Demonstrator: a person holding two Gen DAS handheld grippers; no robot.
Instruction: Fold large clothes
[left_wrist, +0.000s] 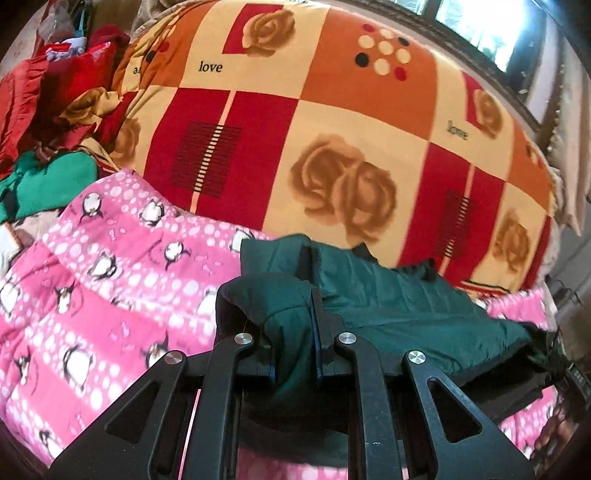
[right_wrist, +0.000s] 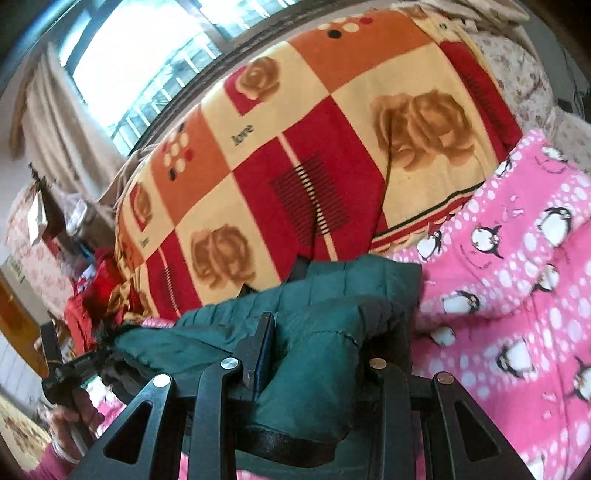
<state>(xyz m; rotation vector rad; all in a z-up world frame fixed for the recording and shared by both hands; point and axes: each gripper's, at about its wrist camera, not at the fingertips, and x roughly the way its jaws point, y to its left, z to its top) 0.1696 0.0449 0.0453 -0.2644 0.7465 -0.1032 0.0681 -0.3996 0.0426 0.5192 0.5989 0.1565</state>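
Dark green quilted padded jacket (left_wrist: 399, 299) hangs bunched between both grippers above a pink fleece blanket printed with penguins and white dots (left_wrist: 103, 266), which covers the bed's near edge. Beyond it lies a large checked blanket in red, orange and cream with brown roses and the word "love" (left_wrist: 332, 122). The jacket's stitched panels are puffy, with a black trim along one edge. The left gripper (left_wrist: 312, 280) is pressed nearly together, pinching a fold of the jacket. The right gripper (right_wrist: 325, 325) pinches a thicker, puffier fold. Much of the jacket drops behind the gripper frames, so its full shape is hidden. A heap of red and green clothes (left_wrist: 48, 110) at the far left corner is blurred.
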